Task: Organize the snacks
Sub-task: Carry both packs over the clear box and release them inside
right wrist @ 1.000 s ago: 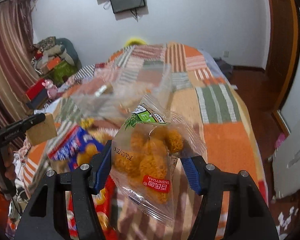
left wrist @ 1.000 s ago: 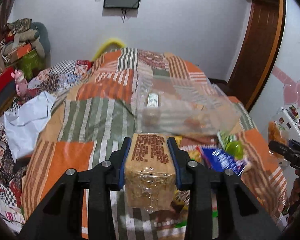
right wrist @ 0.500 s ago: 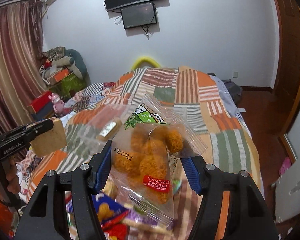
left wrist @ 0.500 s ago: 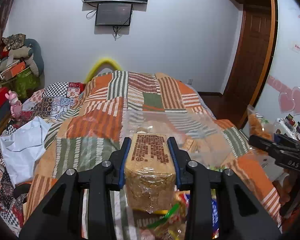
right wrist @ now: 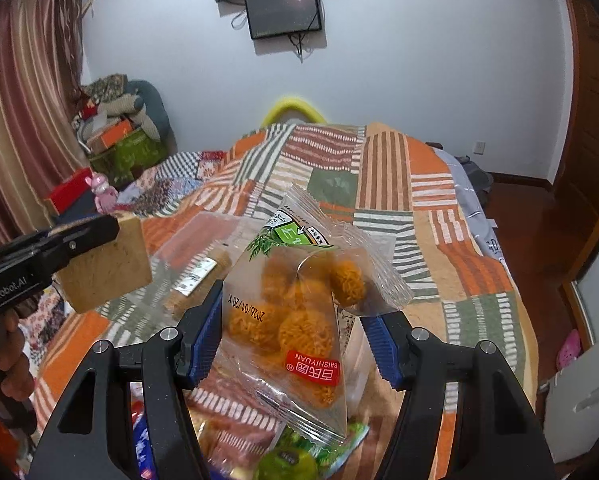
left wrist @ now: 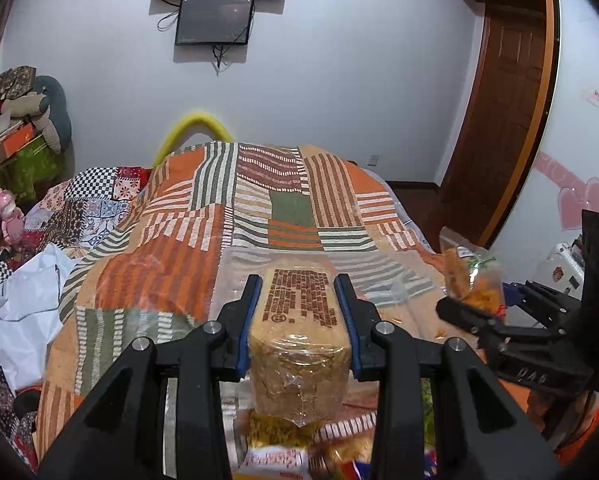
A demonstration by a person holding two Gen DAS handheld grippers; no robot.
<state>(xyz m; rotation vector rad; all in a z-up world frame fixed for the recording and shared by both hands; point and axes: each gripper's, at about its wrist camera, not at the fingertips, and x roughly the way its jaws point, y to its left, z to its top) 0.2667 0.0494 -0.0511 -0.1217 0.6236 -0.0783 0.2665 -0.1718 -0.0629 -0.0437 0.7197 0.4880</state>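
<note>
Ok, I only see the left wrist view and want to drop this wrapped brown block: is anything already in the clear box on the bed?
Observer: Yes, a wrapped bar with a white label lies inside the clear box.
Operator: How does the right tool hold its bag?
Observer: The right tool is shut across the middle of the bag of orange noodle balls, red label end nearest the camera.
Operator: Anything beneath it?
Observer: A green packet lies below that bag.
</note>
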